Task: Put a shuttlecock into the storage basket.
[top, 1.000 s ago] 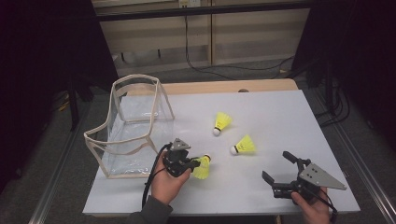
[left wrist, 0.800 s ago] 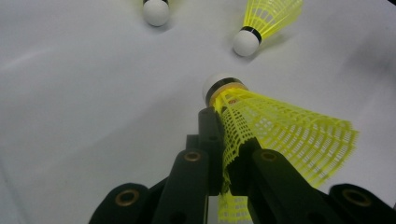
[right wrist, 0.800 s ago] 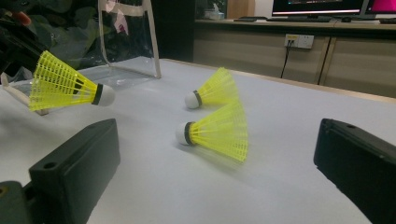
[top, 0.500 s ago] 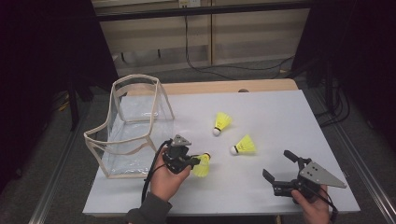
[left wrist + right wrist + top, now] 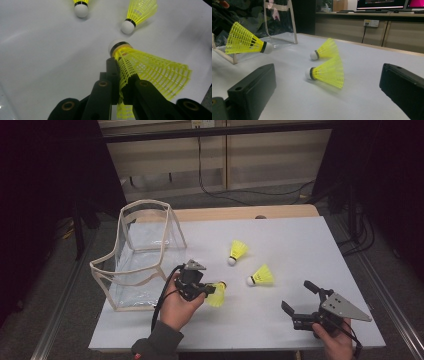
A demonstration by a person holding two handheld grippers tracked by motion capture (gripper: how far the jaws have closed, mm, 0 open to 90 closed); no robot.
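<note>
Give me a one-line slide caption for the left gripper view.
Left gripper shut on the mesh skirt of a yellow plastic shuttlecock, two more yellow shuttlecocks lying beyond on the white table.

place: office/lab | cues: monitors, wall socket, cables

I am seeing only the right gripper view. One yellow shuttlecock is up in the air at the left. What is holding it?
Observer: The left gripper is shut on the skirt of that held shuttlecock.
Operator: And the clear bag, is it standing open?
Observer: Yes, the high view shows the clear bag with its mouth open, left of the left gripper.
Operator: Is my right gripper near anything?
Observer: No. The right gripper is open, apart from the nearest lying shuttlecock.
</note>
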